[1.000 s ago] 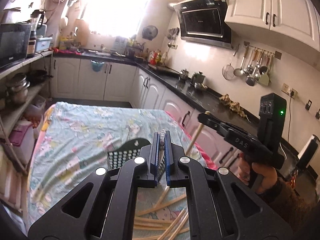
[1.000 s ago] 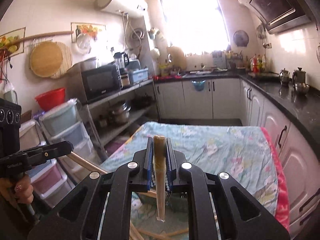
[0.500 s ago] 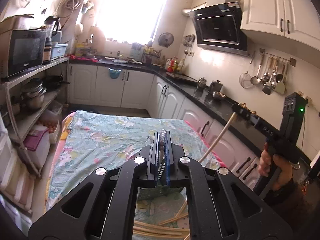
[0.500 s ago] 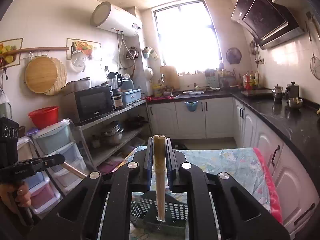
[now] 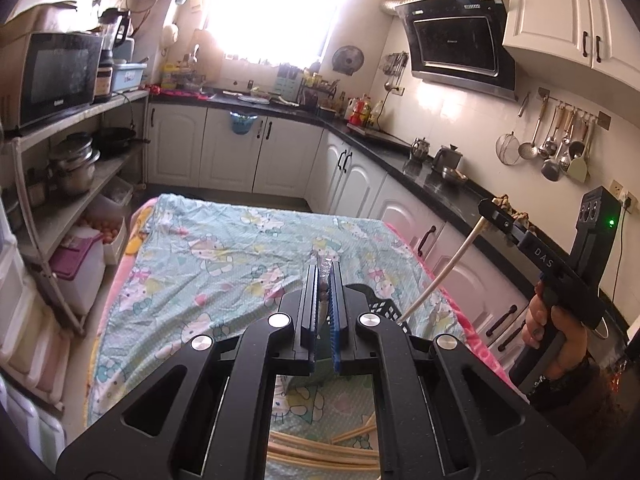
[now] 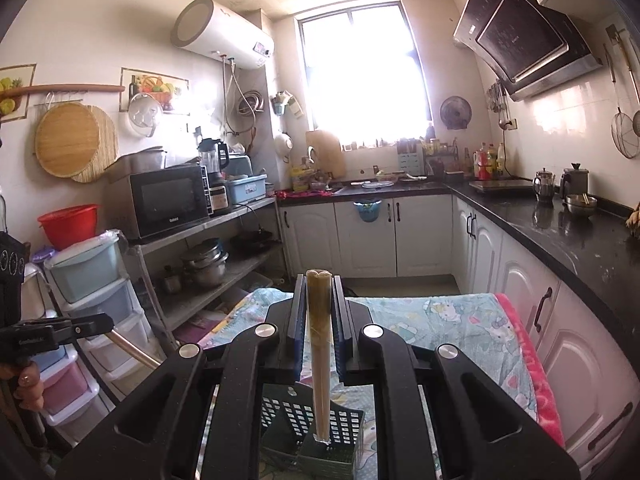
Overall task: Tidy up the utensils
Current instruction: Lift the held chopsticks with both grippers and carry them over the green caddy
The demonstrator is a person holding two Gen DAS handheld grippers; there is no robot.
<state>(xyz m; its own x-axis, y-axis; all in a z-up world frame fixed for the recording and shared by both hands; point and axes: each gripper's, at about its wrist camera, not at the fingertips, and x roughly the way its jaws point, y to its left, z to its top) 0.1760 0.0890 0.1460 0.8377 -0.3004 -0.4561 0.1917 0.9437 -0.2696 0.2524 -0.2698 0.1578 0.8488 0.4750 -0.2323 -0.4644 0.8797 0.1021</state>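
Observation:
My right gripper is shut on a pair of wooden chopsticks; their lower tips hang over the dark perforated utensil basket. In the left wrist view the right gripper is at the right, its chopsticks slanting down to the basket. My left gripper is shut on a thin utensil wrapped in clear plastic. In the right wrist view it holds a pale stick. Several loose chopsticks lie on the table below.
The table wears a light blue cartoon-print cloth with a pink edge. White cabinets with a black counter run along the right. Metal shelves and plastic drawers stand on the left.
Both grippers have lifted and tilted up, so more of the kitchen and less of the table shows. The right gripper's chopsticks stay over the basket. Both grips are unchanged.

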